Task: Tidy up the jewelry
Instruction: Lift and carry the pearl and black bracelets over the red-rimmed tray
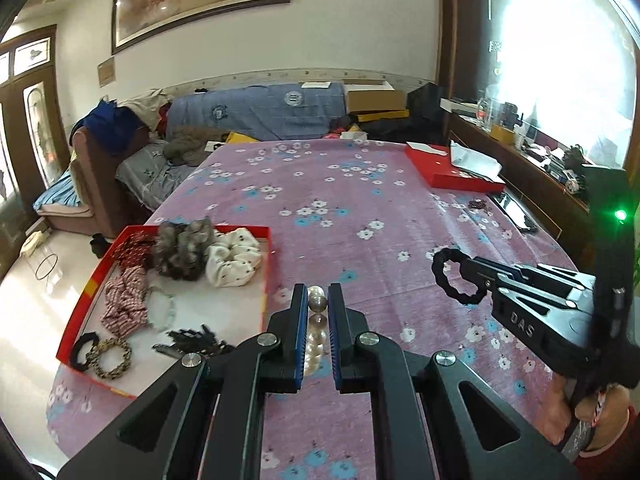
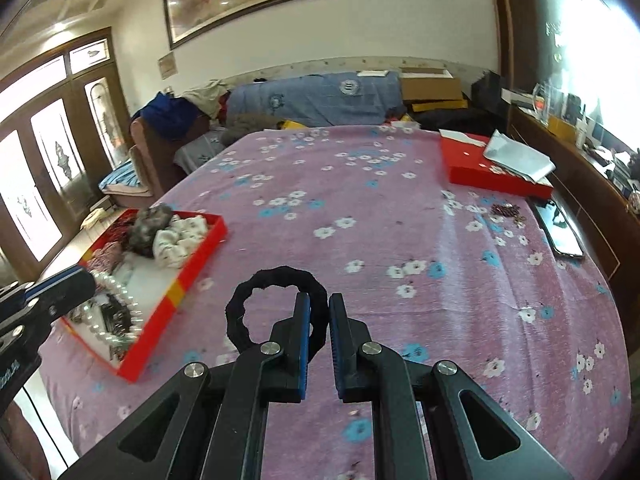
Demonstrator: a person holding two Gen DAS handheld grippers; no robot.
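Observation:
My left gripper [image 1: 318, 300] is shut on a pearl strand [image 1: 316, 332] and holds it above the purple flowered tablecloth, just right of the red tray [image 1: 264, 276]. In the right wrist view the pearl strand [image 2: 120, 300] hangs from it over the tray [image 2: 160, 320]. My right gripper [image 2: 319, 312] is shut on a black twisted hair tie [image 2: 240, 304] and holds it above the cloth; it also shows in the left wrist view [image 1: 460, 276], with the hair tie [image 1: 444, 280] at its tips. The tray holds scrunchies [image 1: 232, 256], hair ties and a black clip [image 1: 192, 340].
A red box lid [image 1: 452, 172] with white paper lies at the far right of the table. A dark bead bracelet [image 2: 506, 210] and a phone [image 2: 560, 228] lie near the right edge. A sofa and a cluttered sideboard stand beyond the table.

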